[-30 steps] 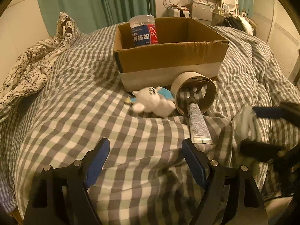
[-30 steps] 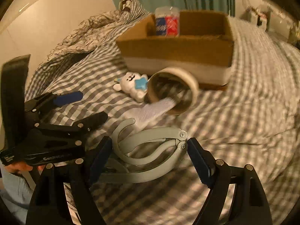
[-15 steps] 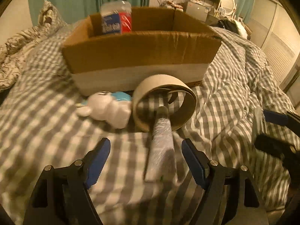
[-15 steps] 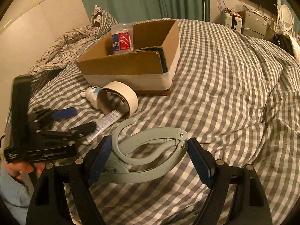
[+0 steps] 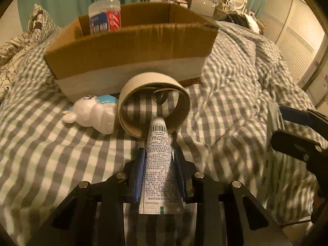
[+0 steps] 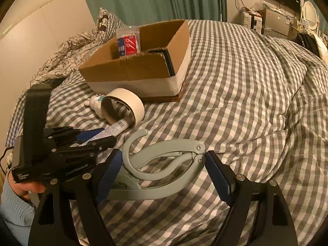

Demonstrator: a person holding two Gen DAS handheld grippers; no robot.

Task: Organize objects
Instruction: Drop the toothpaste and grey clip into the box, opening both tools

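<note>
My left gripper (image 5: 158, 164) is shut on a white tube (image 5: 158, 164) that lies on the checked bed; the tube's cap end points into a tape roll (image 5: 153, 104). A white plush toy (image 5: 92, 112) lies left of the roll. Behind them stands a cardboard box (image 5: 131, 47) holding a plastic jar (image 5: 105, 16). My right gripper (image 6: 162, 176) is open, its jaws on either side of a grey hand-grip clamp (image 6: 160, 164) lying on the bed. In the right wrist view the left gripper (image 6: 96, 137), tube (image 6: 116, 127), roll (image 6: 123, 104) and box (image 6: 143, 65) show at the left.
A floral quilt and pillow (image 6: 67, 49) lie beyond the box at the left. The checked duvet (image 6: 246, 82) spreads in folds to the right. Furniture and a mirror (image 6: 309, 14) stand by the far wall.
My left gripper moved forward to the tube and shut on it. My right gripper stayed open around the grey clamp, and its view swung right.
</note>
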